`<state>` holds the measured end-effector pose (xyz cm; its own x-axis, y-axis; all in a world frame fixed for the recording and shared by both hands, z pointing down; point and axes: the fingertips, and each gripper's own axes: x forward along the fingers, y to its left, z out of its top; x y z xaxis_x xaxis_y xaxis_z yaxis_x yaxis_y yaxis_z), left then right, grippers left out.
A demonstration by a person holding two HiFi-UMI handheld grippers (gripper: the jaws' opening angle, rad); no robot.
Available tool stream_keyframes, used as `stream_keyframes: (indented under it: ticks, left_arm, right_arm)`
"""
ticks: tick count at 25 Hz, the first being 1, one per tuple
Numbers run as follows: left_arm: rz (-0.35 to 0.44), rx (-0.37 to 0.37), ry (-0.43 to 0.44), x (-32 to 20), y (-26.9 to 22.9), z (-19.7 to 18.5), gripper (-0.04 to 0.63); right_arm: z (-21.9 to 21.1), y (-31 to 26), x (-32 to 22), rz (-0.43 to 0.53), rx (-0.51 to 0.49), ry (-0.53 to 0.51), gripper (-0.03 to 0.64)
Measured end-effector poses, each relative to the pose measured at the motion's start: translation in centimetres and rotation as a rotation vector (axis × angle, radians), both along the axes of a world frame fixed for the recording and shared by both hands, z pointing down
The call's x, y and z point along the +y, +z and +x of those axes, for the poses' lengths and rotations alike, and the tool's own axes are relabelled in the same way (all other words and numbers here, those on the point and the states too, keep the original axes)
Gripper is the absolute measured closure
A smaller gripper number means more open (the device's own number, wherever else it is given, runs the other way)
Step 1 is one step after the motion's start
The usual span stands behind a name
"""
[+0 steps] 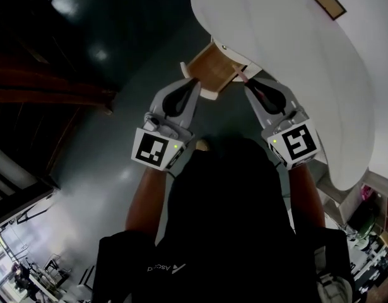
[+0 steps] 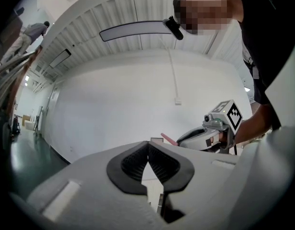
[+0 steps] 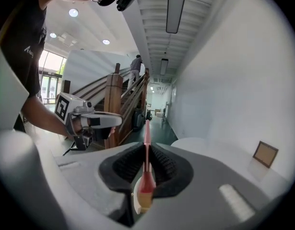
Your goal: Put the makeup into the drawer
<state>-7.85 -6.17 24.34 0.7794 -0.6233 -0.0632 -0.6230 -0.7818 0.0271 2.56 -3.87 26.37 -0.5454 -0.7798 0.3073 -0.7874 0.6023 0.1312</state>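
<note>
Between the right gripper's (image 3: 147, 146) jaws sits the pink makeup stick (image 3: 146, 176), clamped lengthwise w/ its tip poking out ahead, prob. so it can go in tip-first. The open wooden drawer (image 1: 214, 68) lies just beyond, under the white table's (image 1: 294, 55) edge. Left gripper (image 2: 148, 144), closed & empty, hovers by the drawer's left corner, likely to steady it.

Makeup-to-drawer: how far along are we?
Done: the drawer under the white table stands open. In hand: the right gripper is shut on a pink makeup stick, its tip beside the drawer; the left gripper is shut and empty. Left: the stick goes into the drawer, whose visible part shows only bare wood.
</note>
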Motion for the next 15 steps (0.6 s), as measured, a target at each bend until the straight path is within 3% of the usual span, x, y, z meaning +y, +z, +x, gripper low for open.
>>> stream_keyframes:
  ticks: [7,15]
  left_arm:
    - [-0.019,-0.013,-0.075,-3.8,1.2,-3.0,0.585]
    - [-0.052,-0.026,-0.165,-10.7,4.4,-4.7,0.584]
  right_arm:
    - [-4.6,7.5,-4.7,-0.115,0.146,-0.085,0.566]
    - [-5.6,18.2,-12.2,-0.259,0.285,-0.154,0.566]
